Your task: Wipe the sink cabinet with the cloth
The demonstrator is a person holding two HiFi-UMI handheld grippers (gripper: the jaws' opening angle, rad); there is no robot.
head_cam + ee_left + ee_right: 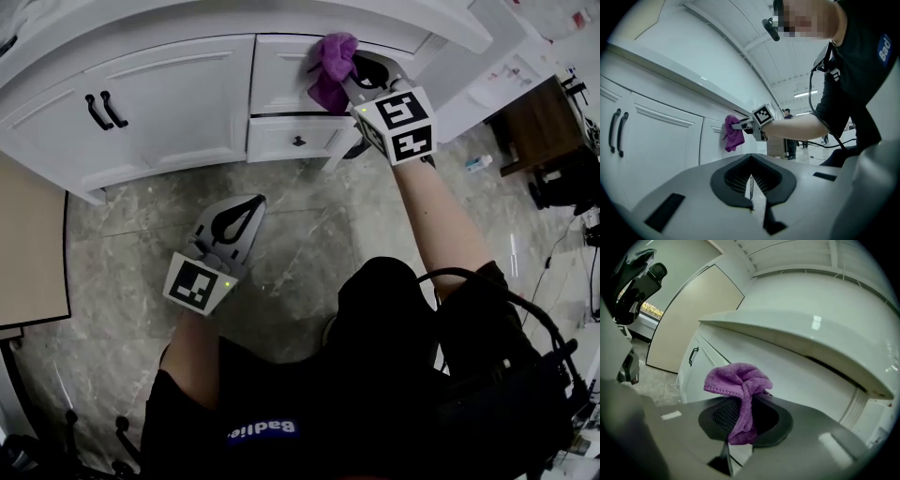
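Observation:
The purple cloth [331, 70] is bunched against the upper drawer front of the white sink cabinet [187, 103], just under the countertop lip. My right gripper [352, 82] is shut on the cloth [740, 394], which hangs out between its jaws. From the left gripper view the cloth [733, 134] shows pressed to the cabinet face [661, 136] with the right gripper [740, 125] behind it. My left gripper [246, 208] hangs low over the floor in front of the cabinet, jaws closed, holding nothing. Its jaws [751, 185] meet with no gap.
Two cabinet doors with black handles [105, 110] stand left of the drawers; a lower drawer has a small black knob [298, 142]. Grey marble-look floor [291, 244] lies below. A beige panel [28, 244] is at left, a brown table [539, 122] and cables at right.

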